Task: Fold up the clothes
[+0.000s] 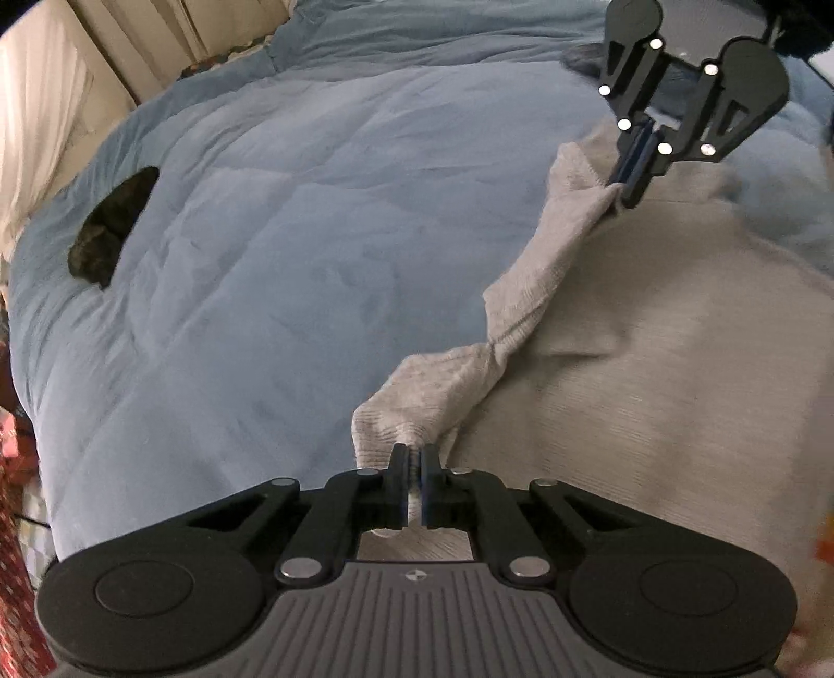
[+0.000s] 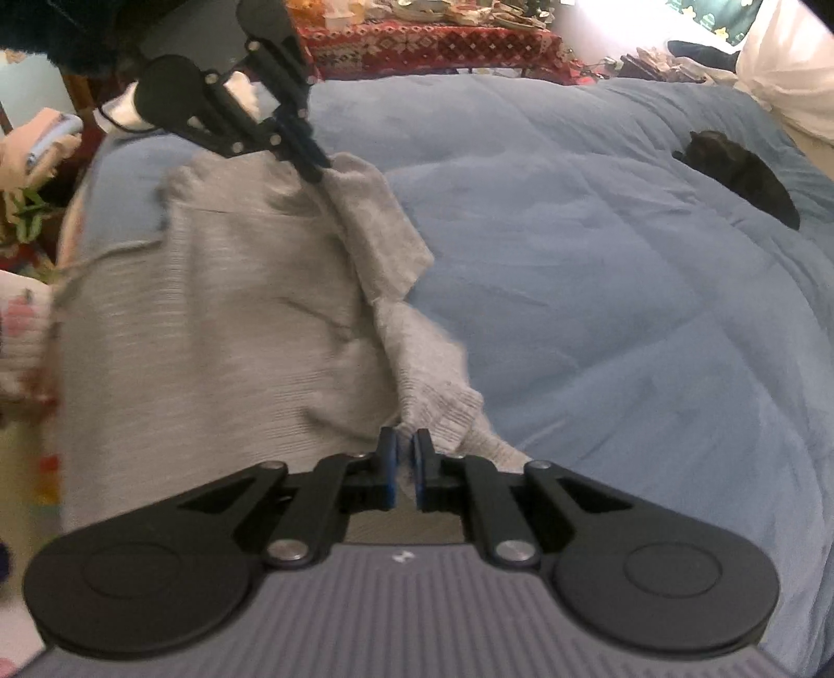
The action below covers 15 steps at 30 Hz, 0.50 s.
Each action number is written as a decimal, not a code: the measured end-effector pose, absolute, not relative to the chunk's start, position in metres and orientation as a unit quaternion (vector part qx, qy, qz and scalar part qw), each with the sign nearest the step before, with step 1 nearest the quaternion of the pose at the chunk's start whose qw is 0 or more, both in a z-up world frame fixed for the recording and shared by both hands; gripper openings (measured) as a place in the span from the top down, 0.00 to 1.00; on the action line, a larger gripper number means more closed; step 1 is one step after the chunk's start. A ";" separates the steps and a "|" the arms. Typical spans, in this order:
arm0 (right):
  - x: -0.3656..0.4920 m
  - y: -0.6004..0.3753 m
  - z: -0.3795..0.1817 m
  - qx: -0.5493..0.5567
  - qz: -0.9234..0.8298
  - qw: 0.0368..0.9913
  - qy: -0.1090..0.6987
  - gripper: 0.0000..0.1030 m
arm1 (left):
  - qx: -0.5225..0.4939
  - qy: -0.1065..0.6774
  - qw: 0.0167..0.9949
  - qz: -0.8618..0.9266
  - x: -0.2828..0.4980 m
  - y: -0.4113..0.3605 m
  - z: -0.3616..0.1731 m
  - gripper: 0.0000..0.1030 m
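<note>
A light grey knit garment (image 1: 651, 365) lies spread on a blue bed cover (image 1: 292, 250). My left gripper (image 1: 415, 453) is shut on a bunched edge of the grey garment, lifted a little off the cover. My right gripper (image 1: 628, 195) at the top right of the left wrist view pinches the same edge further along. In the right wrist view the right gripper (image 2: 405, 440) is shut on the grey garment (image 2: 208, 323), and the left gripper (image 2: 318, 169) grips the far end of that raised edge. The fabric between the two hangs in a twisted fold.
A small dark cloth (image 1: 112, 232) lies on the blue cover, also seen as the dark cloth (image 2: 740, 174) at the right. A red patterned cloth (image 2: 427, 44) covers furniture beyond the bed. Pale curtains (image 1: 47, 104) hang at the left. Clutter sits by the bed's edge (image 2: 31, 172).
</note>
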State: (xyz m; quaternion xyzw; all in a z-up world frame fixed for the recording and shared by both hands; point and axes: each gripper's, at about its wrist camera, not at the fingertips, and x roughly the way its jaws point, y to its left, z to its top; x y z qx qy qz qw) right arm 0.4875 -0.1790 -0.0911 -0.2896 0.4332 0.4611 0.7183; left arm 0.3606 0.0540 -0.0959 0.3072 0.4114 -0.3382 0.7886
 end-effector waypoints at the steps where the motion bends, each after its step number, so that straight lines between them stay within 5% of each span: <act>1: 0.480 -0.180 -0.087 -0.283 0.465 0.715 0.439 0.94 | 0.305 0.419 0.784 -0.342 0.349 0.055 -0.092 0.96; 8: 0.439 -0.187 -0.062 -0.243 0.492 0.687 0.476 0.94 | 0.297 0.460 0.743 -0.385 0.297 0.060 -0.070 0.96; 15: 0.501 -0.191 -0.065 -0.200 0.448 0.732 0.473 0.94 | 0.253 0.461 0.780 -0.338 0.368 0.073 -0.081 0.96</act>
